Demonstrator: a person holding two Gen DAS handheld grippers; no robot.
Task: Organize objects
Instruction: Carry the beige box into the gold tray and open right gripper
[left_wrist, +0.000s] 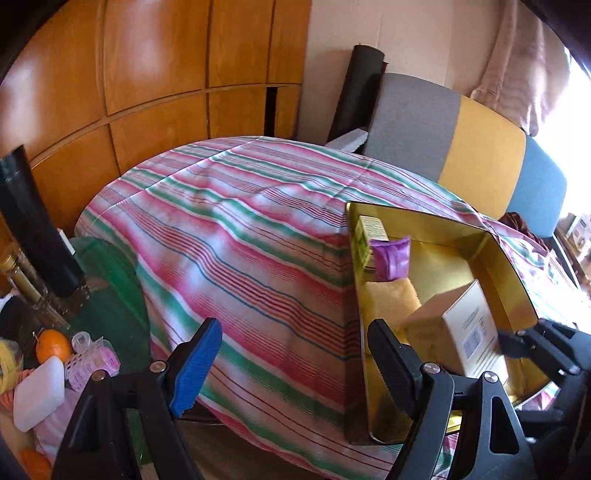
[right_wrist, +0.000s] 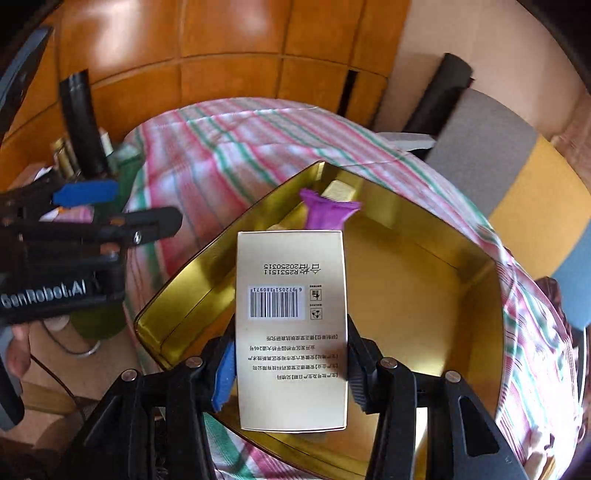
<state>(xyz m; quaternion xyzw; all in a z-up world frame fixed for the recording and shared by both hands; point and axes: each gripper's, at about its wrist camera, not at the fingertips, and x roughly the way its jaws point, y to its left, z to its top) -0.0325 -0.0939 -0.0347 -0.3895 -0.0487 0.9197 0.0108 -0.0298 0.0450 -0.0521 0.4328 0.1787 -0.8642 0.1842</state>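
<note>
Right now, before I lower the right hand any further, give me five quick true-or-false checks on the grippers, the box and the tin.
1. The right gripper is shut on the barcoded box. True.
2. The left gripper holds an orange. False: its jaws are open and empty; the orange lies off to the side.
3. The gold tin is empty. False: a purple packet and other items lie inside.
4. The barcoded box is over the gold tin. True.
5. The tin sits on a bare wooden table. False: it rests on a striped cloth.
</note>
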